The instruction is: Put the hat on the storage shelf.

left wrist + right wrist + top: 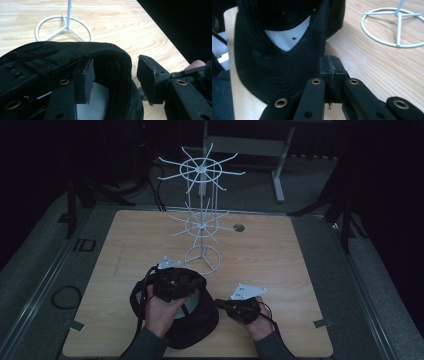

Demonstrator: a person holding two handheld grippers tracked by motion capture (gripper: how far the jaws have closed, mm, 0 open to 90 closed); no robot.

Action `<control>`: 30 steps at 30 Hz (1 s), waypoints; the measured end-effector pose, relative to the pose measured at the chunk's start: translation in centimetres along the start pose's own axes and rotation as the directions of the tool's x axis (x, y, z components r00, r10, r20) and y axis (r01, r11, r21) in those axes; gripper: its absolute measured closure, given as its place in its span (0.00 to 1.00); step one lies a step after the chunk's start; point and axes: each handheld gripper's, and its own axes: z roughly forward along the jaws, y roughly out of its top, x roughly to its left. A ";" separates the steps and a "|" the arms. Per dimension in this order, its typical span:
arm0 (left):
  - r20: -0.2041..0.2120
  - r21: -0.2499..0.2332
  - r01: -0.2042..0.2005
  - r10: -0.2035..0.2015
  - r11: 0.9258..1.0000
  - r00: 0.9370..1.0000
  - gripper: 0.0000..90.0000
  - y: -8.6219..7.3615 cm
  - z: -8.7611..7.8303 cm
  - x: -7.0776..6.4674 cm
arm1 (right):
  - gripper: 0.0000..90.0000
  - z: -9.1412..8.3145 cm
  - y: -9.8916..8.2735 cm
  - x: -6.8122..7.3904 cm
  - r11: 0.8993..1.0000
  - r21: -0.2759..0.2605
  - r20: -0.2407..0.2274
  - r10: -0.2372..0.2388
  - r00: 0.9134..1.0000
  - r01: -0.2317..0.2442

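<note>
Nearest you, your forearms come in at the bottom edge of the high view, each hand wrapped around a gripper. Your left gripper sits on top of the black cap, which rests on the near part of the wooden table, left of centre. In the left gripper view one pad stands inside the cap, behind the fabric of its rim, and the other pad stands outside it with bare table showing in the gap, so your jaws straddle the rim loosely and do not pinch it: the left gripper is released. Just to the right of the cap, your right gripper points toward it, with its grey three-cornered plate on top. In the right gripper view its two pads meet flat against each other with nothing between them, so your right gripper is clenched on itself; the cap's mesh side rises just beyond its tip, and whether the tip touches the fabric cannot be told. Past the cap, the white wire ring base of the hook stand rests on the table, close to the cap but apart from it. The stand's pole carries two tiers of radiating wire hooks, all bare. Farther on, a small round hole marks the tabletop near its far edge.
</note>
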 end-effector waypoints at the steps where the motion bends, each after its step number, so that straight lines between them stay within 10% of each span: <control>1: 0.001 -0.002 0.001 -0.001 1.000 1.000 0.52 0.0 0.0 0.0 | 1.00 0.0 0.0 0.2 1.000 0.000 -0.009 -0.006 1.000 0.006; 10: -0.016 -0.022 0.025 -0.026 0.999 1.000 0.40 0.2 0.0 0.0 | 1.00 0.5 0.4 2.2 0.996 0.039 -0.071 -0.083 0.994 0.086; 20: -0.031 -0.020 0.039 -0.039 0.999 0.999 0.43 0.2 0.4 0.0 | 0.99 2.3 0.8 5.0 0.976 0.068 -0.191 -0.193 0.962 0.209; 30: -0.030 -0.011 0.008 -0.008 1.000 1.000 0.68 0.2 0.2 -0.1 | 0.88 0.5 -0.1 1.3 0.992 0.082 -0.058 -0.096 0.994 0.101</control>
